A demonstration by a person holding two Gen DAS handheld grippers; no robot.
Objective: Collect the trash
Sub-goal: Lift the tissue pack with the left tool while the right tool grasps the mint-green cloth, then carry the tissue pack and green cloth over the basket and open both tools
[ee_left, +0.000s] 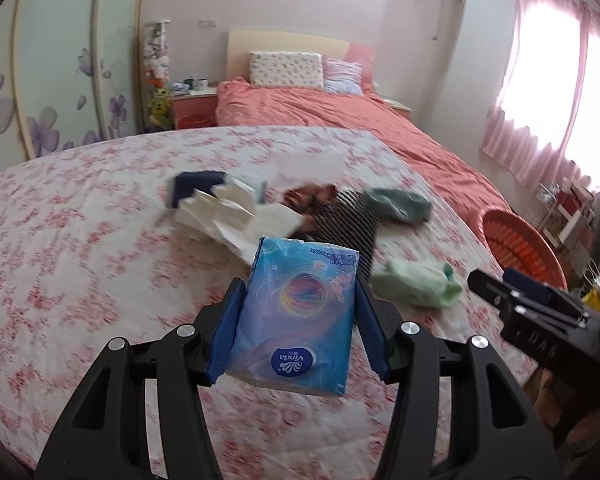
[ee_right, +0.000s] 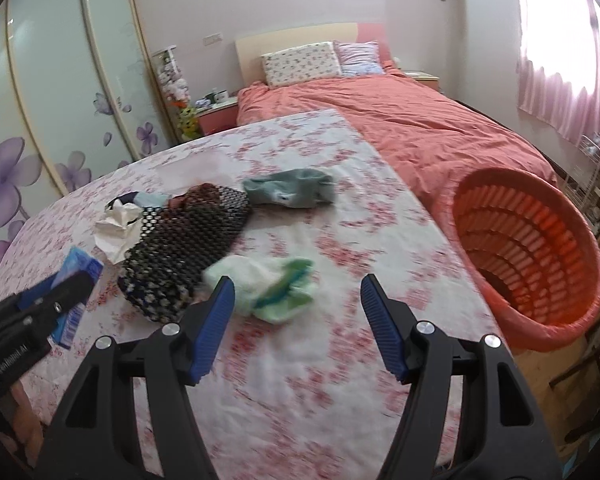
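My left gripper [ee_left: 298, 292] is shut on a blue Vinda tissue pack [ee_left: 296, 312], held above the flowered table cover [ee_left: 80, 260]; the pack [ee_right: 78, 276] also shows at the left of the right wrist view. My right gripper [ee_right: 298, 292] stands open with nothing between its blue pads, just short of a pale green crumpled cloth [ee_right: 268, 286]. The same cloth [ee_left: 416, 282] lies right of the pack in the left wrist view. Crumpled white tissues [ee_left: 228, 212] lie beyond the pack, beside a dark blue item [ee_left: 196, 188]. An orange slatted basket [ee_right: 528, 256] leans at the table's right edge.
A black-and-white patterned cloth [ee_right: 184, 252] and a grey-green cloth [ee_right: 292, 188] lie mid-table. Behind is a bed with a coral cover [ee_right: 420, 120], a nightstand [ee_left: 194, 100], a flowered wardrobe [ee_right: 60, 100] at left and pink curtains [ee_left: 540, 80] at right.
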